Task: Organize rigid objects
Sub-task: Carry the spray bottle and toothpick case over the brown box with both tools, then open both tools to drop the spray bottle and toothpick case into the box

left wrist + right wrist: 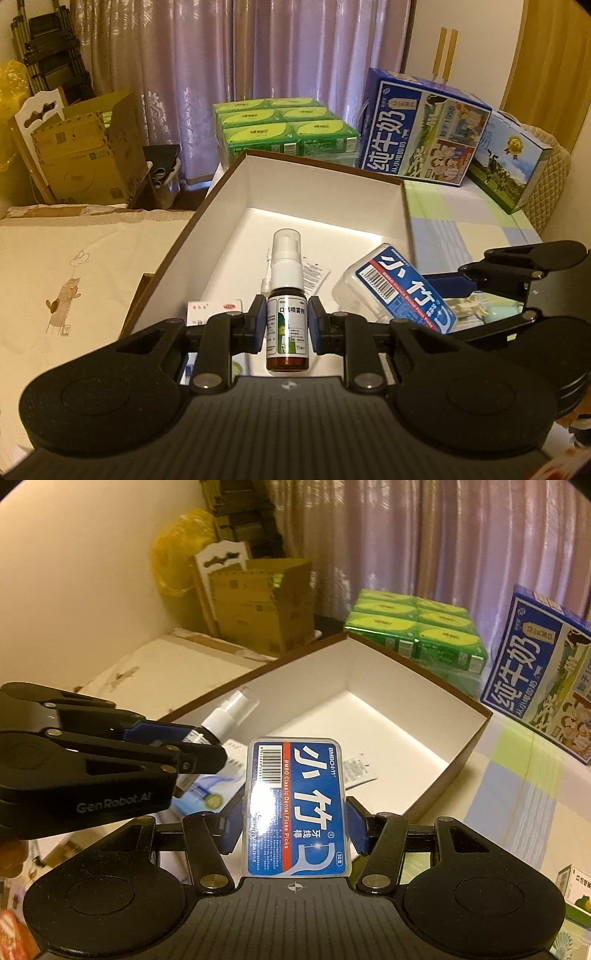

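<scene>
Left gripper [287, 325] fingers pinch brown spray bottle [286, 317]; right gripper [293, 825] fingers pinch blue floss-pick case [295, 806]. Both held over the near end of open white box [404, 206] on table [461, 221].

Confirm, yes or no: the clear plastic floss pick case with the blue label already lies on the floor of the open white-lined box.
No: the floss pick case is clamped in the right gripper, above the box.

We saw a small brown spray bottle [286, 325] with a white pump and clear cap, upright above the near end of the open white-lined box [207, 229]. Beside it, toward the box's right edge, we found the clear dental floss pick case [295, 808] with its blue label, tilted and lifted.
</scene>
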### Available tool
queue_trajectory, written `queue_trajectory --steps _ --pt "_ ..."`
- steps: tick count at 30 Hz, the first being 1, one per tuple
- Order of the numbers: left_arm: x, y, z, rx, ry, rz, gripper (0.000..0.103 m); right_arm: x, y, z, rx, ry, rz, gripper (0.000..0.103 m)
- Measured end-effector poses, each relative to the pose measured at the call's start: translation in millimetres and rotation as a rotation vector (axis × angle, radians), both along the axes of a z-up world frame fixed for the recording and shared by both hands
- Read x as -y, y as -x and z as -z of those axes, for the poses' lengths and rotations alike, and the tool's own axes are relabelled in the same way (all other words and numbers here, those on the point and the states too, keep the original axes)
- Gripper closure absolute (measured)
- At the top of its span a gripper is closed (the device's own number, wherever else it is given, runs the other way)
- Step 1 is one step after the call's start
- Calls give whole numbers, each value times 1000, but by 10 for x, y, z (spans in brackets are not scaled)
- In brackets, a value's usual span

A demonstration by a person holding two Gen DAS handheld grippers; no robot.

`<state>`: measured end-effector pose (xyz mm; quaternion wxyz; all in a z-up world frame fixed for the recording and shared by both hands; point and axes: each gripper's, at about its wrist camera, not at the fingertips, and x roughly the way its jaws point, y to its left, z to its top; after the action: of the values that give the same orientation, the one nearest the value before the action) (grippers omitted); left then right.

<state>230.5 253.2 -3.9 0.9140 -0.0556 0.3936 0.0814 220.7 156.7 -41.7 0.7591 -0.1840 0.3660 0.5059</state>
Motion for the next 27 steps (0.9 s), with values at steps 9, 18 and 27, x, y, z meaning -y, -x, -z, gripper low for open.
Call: queue_trajectory --steps 9,18,27 --pt "-333 -568 249 -60 -15 65 84 -422 -424 251 2 92 125 50" --pt "-521 -1138 532 -132 -32 126 84 -739 -804 453 -2 170 231 50" --pt "-627 -1545 758 -174 -43 142 84 -869 -1102 547 21 208 285 50"
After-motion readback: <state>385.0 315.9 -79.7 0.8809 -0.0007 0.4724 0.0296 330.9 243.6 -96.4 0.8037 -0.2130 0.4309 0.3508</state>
